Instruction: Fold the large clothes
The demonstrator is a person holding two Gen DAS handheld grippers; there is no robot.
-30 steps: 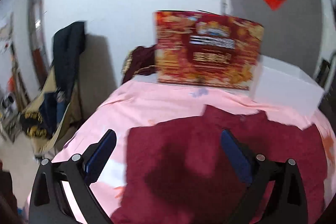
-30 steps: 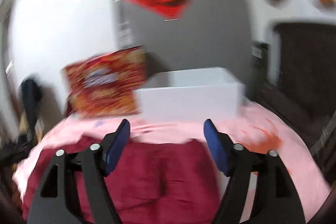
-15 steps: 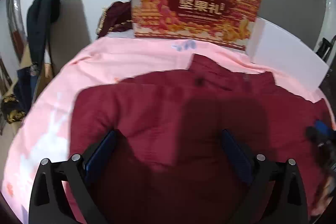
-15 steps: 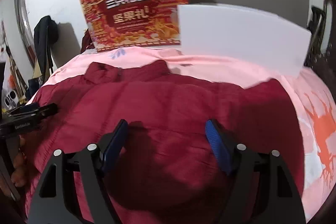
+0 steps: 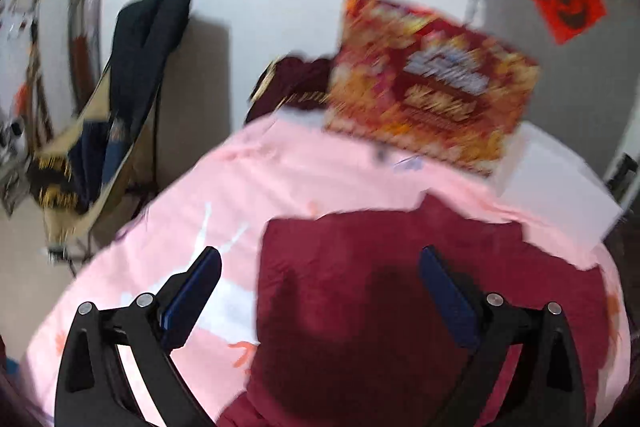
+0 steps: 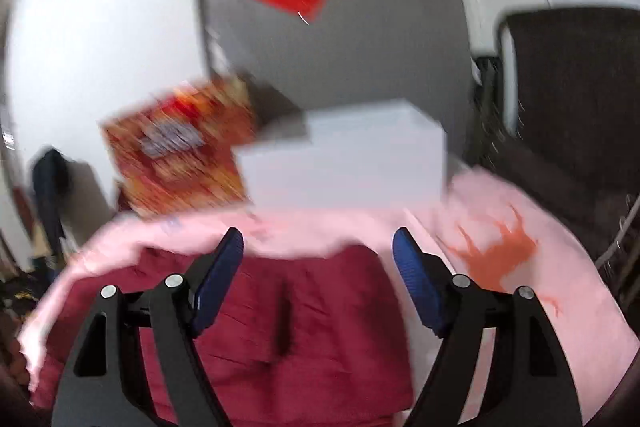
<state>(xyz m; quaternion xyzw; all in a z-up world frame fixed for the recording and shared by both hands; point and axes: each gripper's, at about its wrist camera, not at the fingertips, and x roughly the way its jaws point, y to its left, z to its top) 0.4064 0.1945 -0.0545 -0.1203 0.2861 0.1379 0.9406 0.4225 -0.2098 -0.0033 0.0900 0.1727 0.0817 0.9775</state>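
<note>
We have the white rectangular box (image 6: 344, 163) dead ahead of the right gripper (image 6: 318, 279), open at the top, though its inside is hidden from us. Leaning beside it, up and to the left, the red-and-gold printed carton (image 6: 180, 155) is too blurred to read.

Right below both grippers lies the dark red padded garment (image 5: 400, 307), soft and creased, spread flat on the pink printed bedsheet (image 5: 240, 195). From the right wrist view, a dark slit runs down its middle between the blue pads. The right gripper hangs with jaws wide apart, holding nothing. Same for the left gripper (image 5: 320, 291): jaws spread, empty, its left finger over bare pink sheet, its right over the garment.

The garment's left edge falls between the left gripper's fingers; left of it there is open sheet out to the bed's rim. On the right, pink sheet with an orange print (image 6: 500, 255) lies free beyond the right gripper. Dark clothing (image 5: 132, 75) hangs far left off the bed.
</note>
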